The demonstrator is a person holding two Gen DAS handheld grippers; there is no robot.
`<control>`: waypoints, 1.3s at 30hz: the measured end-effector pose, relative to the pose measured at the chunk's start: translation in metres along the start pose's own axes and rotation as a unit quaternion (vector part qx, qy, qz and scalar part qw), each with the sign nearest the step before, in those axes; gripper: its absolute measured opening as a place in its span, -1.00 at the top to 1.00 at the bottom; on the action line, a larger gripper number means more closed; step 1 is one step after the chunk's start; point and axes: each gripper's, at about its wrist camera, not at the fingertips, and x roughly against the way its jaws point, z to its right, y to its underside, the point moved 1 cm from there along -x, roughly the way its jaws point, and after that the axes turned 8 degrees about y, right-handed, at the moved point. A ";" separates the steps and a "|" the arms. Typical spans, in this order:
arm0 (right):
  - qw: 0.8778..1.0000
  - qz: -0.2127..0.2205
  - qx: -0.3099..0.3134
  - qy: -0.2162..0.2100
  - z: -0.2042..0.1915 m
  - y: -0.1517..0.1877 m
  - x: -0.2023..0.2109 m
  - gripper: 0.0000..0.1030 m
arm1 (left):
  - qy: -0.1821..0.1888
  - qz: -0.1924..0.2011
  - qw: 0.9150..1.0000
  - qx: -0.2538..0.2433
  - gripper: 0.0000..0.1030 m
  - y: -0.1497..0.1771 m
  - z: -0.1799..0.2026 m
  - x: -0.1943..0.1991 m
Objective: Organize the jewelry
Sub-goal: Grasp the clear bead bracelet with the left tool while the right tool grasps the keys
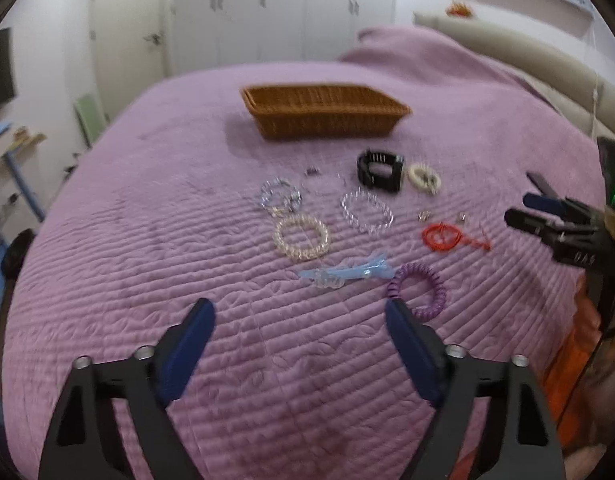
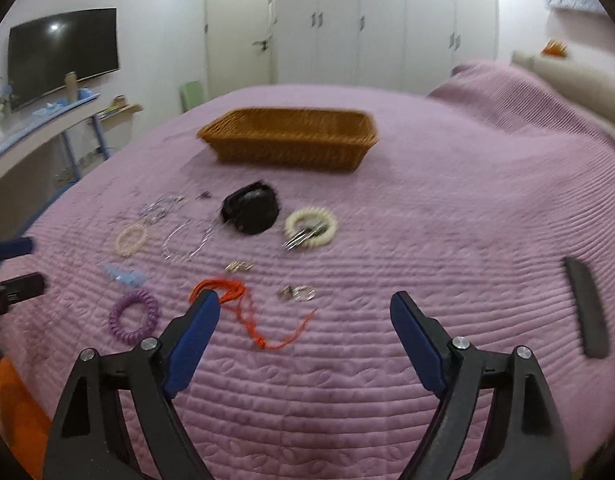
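several coiled bands (image 1: 417, 290), woven basket (image 1: 323, 118)

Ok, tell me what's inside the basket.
Nothing shows inside the basket. Only the top of its far inner wall is in view; the near wall hides the floor, so it can't be called empty. The jewelry seen lies on the bedspread before it.

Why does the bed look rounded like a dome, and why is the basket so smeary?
Left wrist view: the fisheye lens bows the purple bedspread and darkens the corners; the wicker basket is smeared by motion blur, and so are the bracelets. Right wrist view: same bulging; the basket and black hair clip are blurred, a ceiling light glares off the TV, while the right tool looks sharper.
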 end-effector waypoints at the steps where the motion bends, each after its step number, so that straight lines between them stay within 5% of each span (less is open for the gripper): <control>1: 1.000 -0.005 0.002 -0.009 -0.001 -0.002 -0.003 -0.40 | 0.004 -0.006 1.000 0.000 -0.52 -0.005 -0.003 -0.006; 4: 1.000 -0.016 0.010 -0.016 -0.002 -0.011 -0.012 -0.17 | 0.027 -0.017 0.999 0.019 -0.50 -0.023 -0.019 -0.021; 8: 1.000 -0.029 0.004 -0.006 0.004 -0.025 -0.032 0.06 | 0.050 -0.030 0.997 0.056 -0.10 -0.041 -0.035 -0.042; 12: 0.998 -0.055 -0.020 -0.011 0.014 -0.044 -0.063 0.17 | 0.041 -0.044 0.995 0.076 -0.07 -0.045 -0.042 -0.064; 14: 0.998 -0.065 -0.017 -0.003 0.017 -0.052 -0.078 0.31 | 0.046 -0.052 0.994 0.089 0.24 -0.044 -0.043 -0.077; 16: 0.997 -0.081 -0.018 -0.004 0.019 -0.058 -0.092 0.48 | 0.041 -0.058 0.993 0.098 0.33 -0.044 -0.045 -0.085; 20: 0.993 -0.102 -0.040 -0.045 0.019 -0.061 -0.104 0.48 | 0.037 -0.048 0.993 0.105 0.33 -0.045 -0.046 -0.088; 37: 0.993 -0.113 -0.019 0.020 -0.009 -0.075 -0.153 0.55 | -0.004 -0.053 0.996 0.077 0.34 -0.050 -0.041 -0.100; 39: 0.994 -0.108 -0.021 0.016 -0.007 -0.074 -0.150 0.55 | -0.008 -0.053 0.996 0.073 0.48 -0.050 -0.040 -0.100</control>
